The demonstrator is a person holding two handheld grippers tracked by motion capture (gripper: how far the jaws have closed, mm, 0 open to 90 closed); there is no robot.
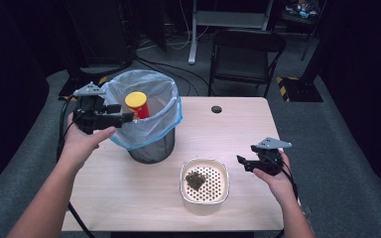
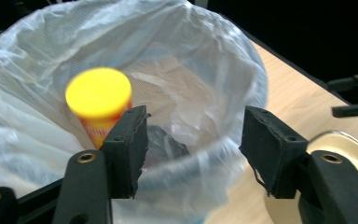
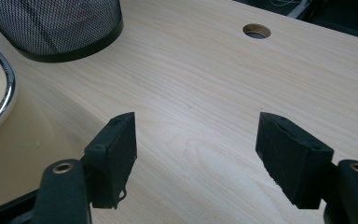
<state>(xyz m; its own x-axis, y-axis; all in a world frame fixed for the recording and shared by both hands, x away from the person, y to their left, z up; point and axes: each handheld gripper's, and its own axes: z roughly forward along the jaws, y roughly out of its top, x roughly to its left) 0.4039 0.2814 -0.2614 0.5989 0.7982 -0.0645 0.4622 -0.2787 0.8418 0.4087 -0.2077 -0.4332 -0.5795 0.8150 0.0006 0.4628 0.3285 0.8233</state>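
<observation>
A black mesh bin (image 1: pixel 151 148) lined with a pale plastic bag (image 1: pixel 154 89) stands at the table's back left. A can with a yellow lid (image 1: pixel 136 103) sits in the bag's mouth, and looks blurred in the left gripper view (image 2: pixel 100 95). My left gripper (image 1: pixel 124 118) hovers at the bin's left rim, and its jaws (image 2: pixel 193 126) stand apart with nothing between them; the can lies beyond and left of them. My right gripper (image 1: pixel 242 162) rests at the right, its jaws (image 3: pixel 196 135) open over bare wood.
A white perforated dish (image 1: pixel 204 161) holding a dark crumbly clump (image 1: pixel 195 179) sits at the front middle, between bin and right hand. The wooden table (image 1: pixel 228 129) has a round cable hole (image 1: pixel 216 109) near its back edge. A folding chair (image 1: pixel 245 49) stands behind.
</observation>
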